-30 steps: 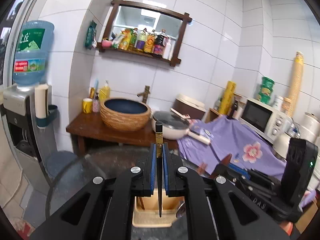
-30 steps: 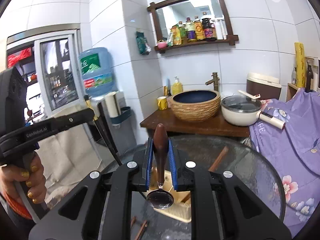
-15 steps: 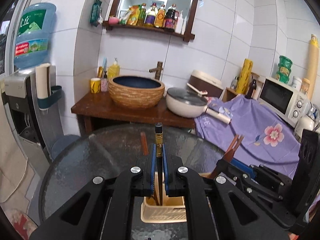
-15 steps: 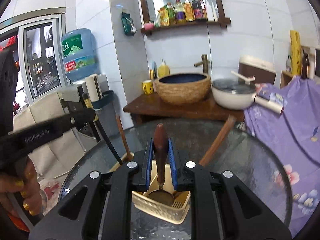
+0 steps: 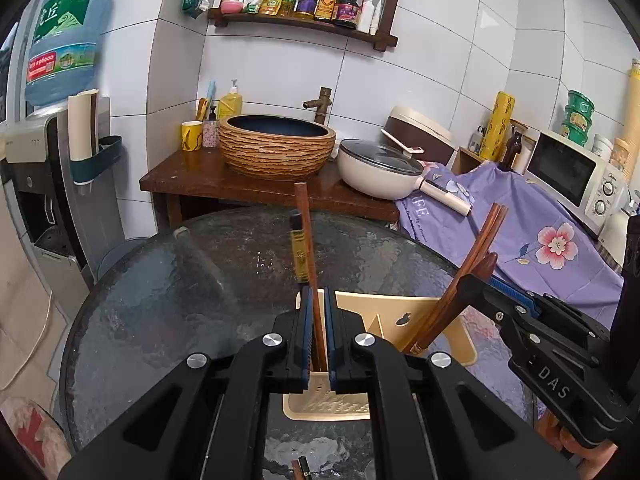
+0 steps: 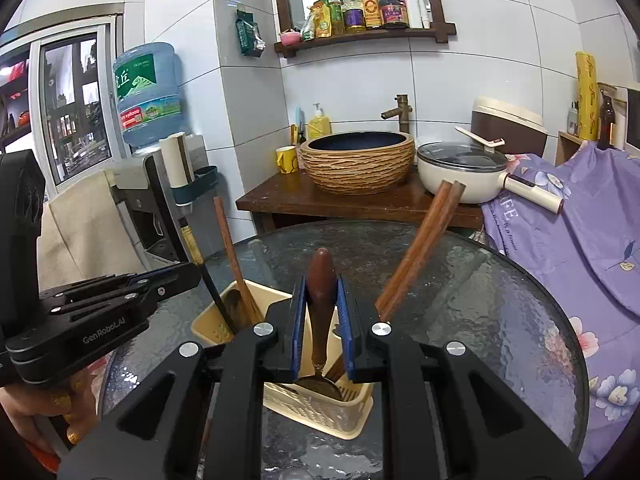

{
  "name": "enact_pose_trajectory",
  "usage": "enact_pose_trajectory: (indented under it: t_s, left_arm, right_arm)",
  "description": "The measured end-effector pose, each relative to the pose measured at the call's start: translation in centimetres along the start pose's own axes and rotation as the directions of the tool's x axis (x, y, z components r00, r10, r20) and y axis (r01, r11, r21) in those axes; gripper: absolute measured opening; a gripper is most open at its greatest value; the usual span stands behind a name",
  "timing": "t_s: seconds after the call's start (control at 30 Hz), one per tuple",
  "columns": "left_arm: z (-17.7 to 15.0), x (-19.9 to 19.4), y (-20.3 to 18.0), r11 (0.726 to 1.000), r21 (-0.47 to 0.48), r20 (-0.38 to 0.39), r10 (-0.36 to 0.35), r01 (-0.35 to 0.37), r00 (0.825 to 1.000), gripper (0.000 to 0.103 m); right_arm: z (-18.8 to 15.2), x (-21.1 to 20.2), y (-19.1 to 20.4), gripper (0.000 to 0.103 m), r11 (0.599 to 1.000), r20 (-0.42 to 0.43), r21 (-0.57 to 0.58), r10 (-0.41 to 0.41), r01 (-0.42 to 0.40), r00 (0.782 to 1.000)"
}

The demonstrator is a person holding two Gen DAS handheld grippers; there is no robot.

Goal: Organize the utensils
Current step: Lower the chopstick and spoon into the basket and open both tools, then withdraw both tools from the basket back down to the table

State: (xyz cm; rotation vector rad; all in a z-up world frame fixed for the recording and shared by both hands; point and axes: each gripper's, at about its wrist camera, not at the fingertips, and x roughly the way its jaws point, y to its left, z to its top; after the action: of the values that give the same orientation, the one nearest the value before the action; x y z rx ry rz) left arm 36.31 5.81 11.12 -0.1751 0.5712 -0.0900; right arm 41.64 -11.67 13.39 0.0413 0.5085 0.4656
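Observation:
A cream utensil holder (image 6: 320, 412) (image 5: 400, 312) stands on the round glass table (image 6: 480, 300). My left gripper (image 5: 316, 320) is shut on a black chopstick with a gold band (image 5: 299, 254) (image 6: 192, 248), whose lower end reaches into the holder's left compartment. A single brown chopstick (image 6: 228, 248) stands in that compartment just behind it. My right gripper (image 6: 322, 320) is shut on the wooden handle of a spoon (image 6: 322, 292); the metal bowl hangs down inside the middle compartment. Two brown chopsticks (image 6: 420, 248) lean out of the holder to the right.
Behind the table is a wooden stand (image 6: 360, 204) with a woven basin (image 6: 356, 164) and a white lidded pan (image 6: 460, 172). Purple flowered cloth (image 6: 580, 240) covers things at right. A water dispenser (image 5: 52, 160) stands at left. Loose chopstick ends (image 5: 300, 470) lie at the table's near edge.
Both grippers have come down toward the holder with their utensils. The chopstick's tip and the spoon's bowl, earlier above the holder, now sit inside it.

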Motion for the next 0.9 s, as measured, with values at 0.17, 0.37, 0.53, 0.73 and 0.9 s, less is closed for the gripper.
enact_pose_trajectory:
  t_s: [0.17, 0.37, 0.53, 0.73, 0.9]
  left_arm:
    - [-0.8, -1.2, 0.0, 0.999, -0.026, 0.028, -0.026, 0.026, 0.999, 0.041]
    - [-4.0, -4.1, -0.2, 1.0, 0.012, 0.089, 0.016, -0.017, 0.996, 0.083]
    - [-7.2, -6.1, 1.2, 0.996, -0.003, 0.114, 0.086, -0.087, 0.99, 0.096]
    - [-11.5, -6.2, 3.4, 0.992, -0.058, 0.018, 0.113, -0.112, 0.993, 0.097]
    - [-14.8, -5.9, 4.8, 0.986, -0.064, -0.078, 0.152, -0.157, 0.985, 0.097]
  right_arm:
    - [-0.8, -0.2, -0.5, 0.028, 1.0, 0.001, 0.003, -0.016, 0.016, 1.0]
    - [-2.2, -2.7, -0.7, 0.062, 1.0, 0.068, 0.005, -0.016, 0.016, 0.998]
    - [-4.4, -5.6, 0.7, 0.081, 0.999, 0.107, -0.038, -0.03, 0.034, 0.994]
    - [-8.5, -5.8, 2.5, 0.085, 0.997, -0.016, -0.073, -0.005, 0.004, 1.0]
    - [-12.9, -4.6, 2.7, 0.085, 0.998, -0.134, -0.063, -0.04, 0.031, 0.99]
